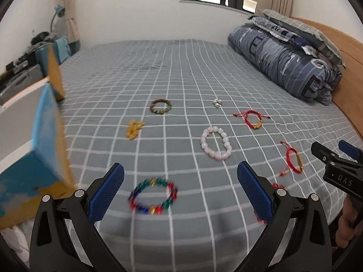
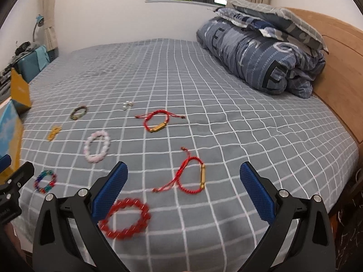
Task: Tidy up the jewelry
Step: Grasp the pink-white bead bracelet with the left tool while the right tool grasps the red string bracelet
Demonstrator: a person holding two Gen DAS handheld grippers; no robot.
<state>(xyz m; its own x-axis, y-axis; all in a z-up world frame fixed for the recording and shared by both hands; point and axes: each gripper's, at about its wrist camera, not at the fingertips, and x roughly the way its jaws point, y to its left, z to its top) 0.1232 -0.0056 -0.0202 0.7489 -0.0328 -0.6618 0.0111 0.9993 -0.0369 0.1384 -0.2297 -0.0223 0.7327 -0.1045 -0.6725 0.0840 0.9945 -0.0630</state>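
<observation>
Several bracelets lie on the grey checked bed sheet (image 1: 181, 68). A multicoloured bead bracelet (image 1: 153, 196) lies between the blue fingers of my open left gripper (image 1: 180, 181). Farther off are a pink bead bracelet (image 1: 215, 142), a yellow piece (image 1: 134, 128), a brown-green bracelet (image 1: 160, 106), pearl beads (image 1: 217, 102) and two red cord bracelets (image 1: 253, 119) (image 1: 294, 161). My right gripper (image 2: 183, 181) is open over the near red cord bracelet (image 2: 192, 176). A red bead bracelet (image 2: 124, 218) lies by its left finger. An open blue-and-yellow box (image 1: 43, 140) stands at the left.
A folded blue quilt (image 1: 283, 56) and pillows are stacked against the wooden headboard (image 1: 349, 72) at the right. Cluttered shelves and a lamp (image 1: 57, 11) stand beyond the bed's left edge. A hand shows at the lower right of the left wrist view.
</observation>
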